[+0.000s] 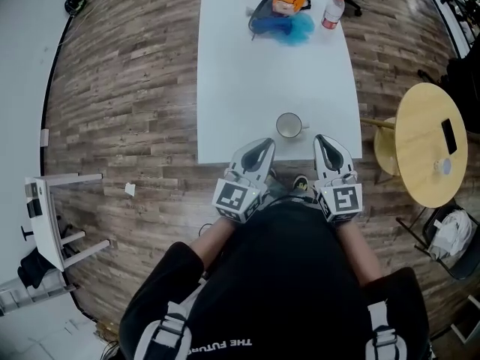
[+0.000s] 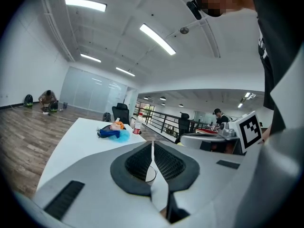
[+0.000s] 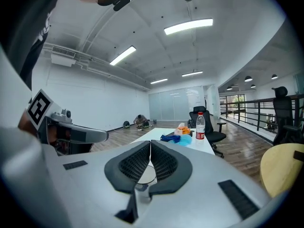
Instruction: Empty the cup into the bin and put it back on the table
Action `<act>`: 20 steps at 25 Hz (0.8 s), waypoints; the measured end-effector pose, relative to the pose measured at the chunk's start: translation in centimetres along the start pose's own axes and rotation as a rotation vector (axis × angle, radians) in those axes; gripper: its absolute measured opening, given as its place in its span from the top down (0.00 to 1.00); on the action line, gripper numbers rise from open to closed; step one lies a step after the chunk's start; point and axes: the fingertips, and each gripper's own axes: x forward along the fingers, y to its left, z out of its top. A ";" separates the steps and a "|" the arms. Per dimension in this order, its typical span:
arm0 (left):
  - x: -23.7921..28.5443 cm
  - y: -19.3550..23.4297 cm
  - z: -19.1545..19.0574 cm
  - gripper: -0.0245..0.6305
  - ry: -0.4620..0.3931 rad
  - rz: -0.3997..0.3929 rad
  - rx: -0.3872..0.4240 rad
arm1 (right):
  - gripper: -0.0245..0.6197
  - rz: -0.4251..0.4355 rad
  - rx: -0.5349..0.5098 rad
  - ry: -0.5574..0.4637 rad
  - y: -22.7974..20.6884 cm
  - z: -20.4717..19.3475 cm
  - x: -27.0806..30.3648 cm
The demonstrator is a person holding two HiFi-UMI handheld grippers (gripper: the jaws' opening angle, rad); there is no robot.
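Note:
A white cup (image 1: 289,125) with its handle to the right stands upright near the front edge of the white table (image 1: 240,88). My left gripper (image 1: 263,144) is held just before that edge, left of the cup, jaws shut on nothing. My right gripper (image 1: 323,141) is level with it on the cup's right, also shut and empty. In the left gripper view, my left gripper (image 2: 152,147) shows its pads pressed together, with part of the cup's rim (image 2: 150,174) behind them. In the right gripper view, my right gripper (image 3: 150,147) looks the same, with the cup's rim (image 3: 145,175) low between the pads.
At the table's far end lie a blue cloth with an orange packet (image 1: 283,15) and a plastic bottle (image 1: 333,10). A round wooden table (image 1: 424,156) carrying a dark phone (image 1: 448,135) stands to the right. A white stand (image 1: 52,216) is on the wooden floor at the left.

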 end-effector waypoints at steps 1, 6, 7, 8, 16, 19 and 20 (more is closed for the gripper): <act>0.2 0.3 0.0 0.92 -0.001 -0.010 0.007 | 0.94 -0.010 0.004 0.001 0.1 0.1 0.3; 0.9 0.9 0.0 0.91 -0.024 -0.062 0.057 | 0.94 -0.023 -0.005 0.013 -0.1 0.0 0.9; 1.2 0.8 -0.3 0.91 -0.034 -0.087 0.079 | 0.94 -0.023 -0.005 0.017 -0.4 -0.2 1.0; 1.6 0.7 -0.7 0.86 -0.041 -0.111 0.104 | 0.94 -0.022 -0.005 0.024 -0.5 -0.5 1.1; 6.7 2.6 -10.5 0.37 0.148 -0.251 0.320 | 0.94 0.006 -0.037 0.140 -3.1 -4.6 2.3; 8.7 2.7 -13.5 0.36 0.200 -0.306 0.319 | 0.94 0.013 -0.041 0.176 -3.8 -5.9 2.9; 9.3 2.7 -14.1 0.36 0.210 -0.323 0.326 | 0.94 0.013 -0.045 0.186 -4.0 -6.3 3.1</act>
